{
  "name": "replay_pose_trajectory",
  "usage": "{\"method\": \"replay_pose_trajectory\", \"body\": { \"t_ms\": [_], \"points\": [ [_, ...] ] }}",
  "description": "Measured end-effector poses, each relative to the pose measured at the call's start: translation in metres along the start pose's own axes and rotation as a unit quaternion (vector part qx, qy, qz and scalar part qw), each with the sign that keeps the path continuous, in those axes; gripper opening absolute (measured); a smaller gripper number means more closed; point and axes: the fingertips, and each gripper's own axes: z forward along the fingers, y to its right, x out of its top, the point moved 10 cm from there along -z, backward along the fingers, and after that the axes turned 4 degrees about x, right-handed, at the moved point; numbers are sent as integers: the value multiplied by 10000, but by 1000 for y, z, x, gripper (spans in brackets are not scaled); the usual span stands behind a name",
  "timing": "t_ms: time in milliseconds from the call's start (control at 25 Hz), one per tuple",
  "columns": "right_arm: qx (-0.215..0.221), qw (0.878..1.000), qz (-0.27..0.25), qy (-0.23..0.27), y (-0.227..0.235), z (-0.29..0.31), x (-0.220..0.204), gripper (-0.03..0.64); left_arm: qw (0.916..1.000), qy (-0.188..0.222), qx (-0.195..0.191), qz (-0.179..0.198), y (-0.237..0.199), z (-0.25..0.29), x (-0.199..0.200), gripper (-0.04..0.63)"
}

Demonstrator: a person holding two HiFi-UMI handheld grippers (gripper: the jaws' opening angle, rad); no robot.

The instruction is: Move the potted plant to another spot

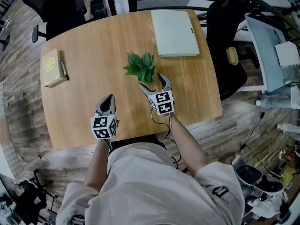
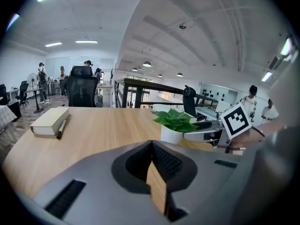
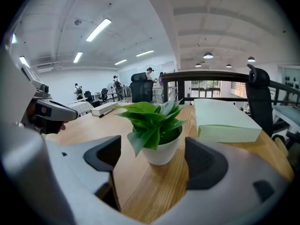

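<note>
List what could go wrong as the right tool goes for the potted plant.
1. Leaves droop over the white pot rim toward the open jaws of the right tool; a pad may pinch a leaf instead of the pot.
2. The pot tapers toward its base, so a low grip might slip or tip it.
3. The pale green box lies close behind; carrying the pot that way could bump it.

head view looks steeply down onto the whole surface (image 1: 108,46), left gripper view sits low, facing across it, right gripper view sits close before the potted plant (image 3: 159,146), all three share the plant
</note>
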Motion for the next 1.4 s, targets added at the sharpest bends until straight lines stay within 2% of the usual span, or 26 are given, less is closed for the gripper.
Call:
{"method": "replay_pose_trajectory", "body": {
  "t_ms": [280, 640, 1080, 1400],
  "points": [
    [-70, 9999, 82, -113, 3, 21, -5, 476, 9999, -90, 20, -64, -10, 9, -3, 11],
    [-145, 9998, 71, -106, 2, 41, -1, 489, 9996, -216, 99, -169, -27, 6, -12, 11],
    [-301, 9995, 128, 9, 9, 58, 1, 508, 9995, -298, -29, -122, -24, 3, -17, 11],
    [-262, 9996, 51, 60, 11, 59, 3, 508, 9993, -351, -75, -86, -20, 3, -18, 11]
  ]
}}
